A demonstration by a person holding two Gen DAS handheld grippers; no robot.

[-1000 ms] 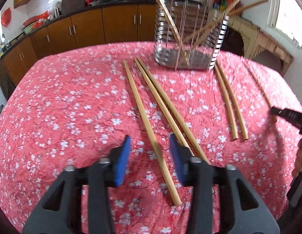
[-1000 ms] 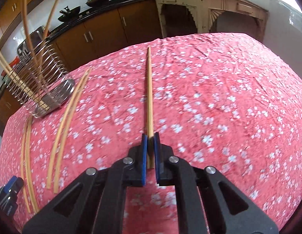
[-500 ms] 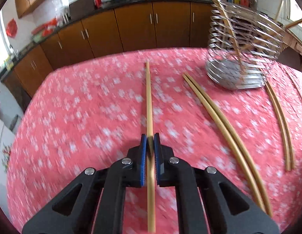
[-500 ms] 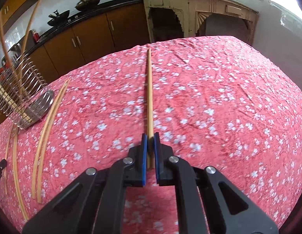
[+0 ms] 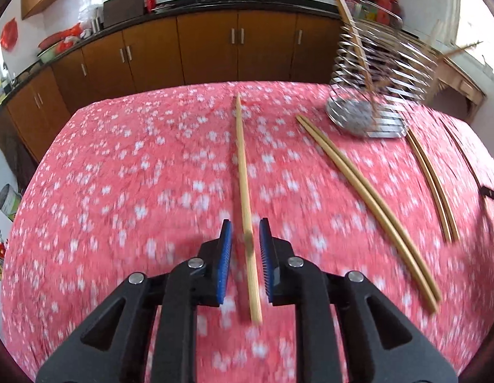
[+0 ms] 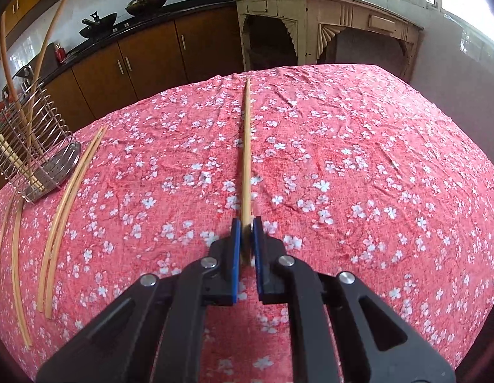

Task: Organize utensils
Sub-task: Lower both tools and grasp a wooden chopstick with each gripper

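Above the counter (image 5: 125,172), tilting steeply downward: left tool (image 5: 245,239), pads just parting, straddling a loose chopstick (image 5: 243,172). Right tool (image 6: 247,223) pinching another chopstick (image 6: 246,146) tight.

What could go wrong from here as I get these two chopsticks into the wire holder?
1. The left tongs have just been opening. The loose chopstick sits between the pads ungripped, so it may drop or roll.
2. The right tongs pinch the held chopstick near its end, so the long free length may swivel.
3. The wire holder already has sticks leaning outward, and a new one could snag on them.
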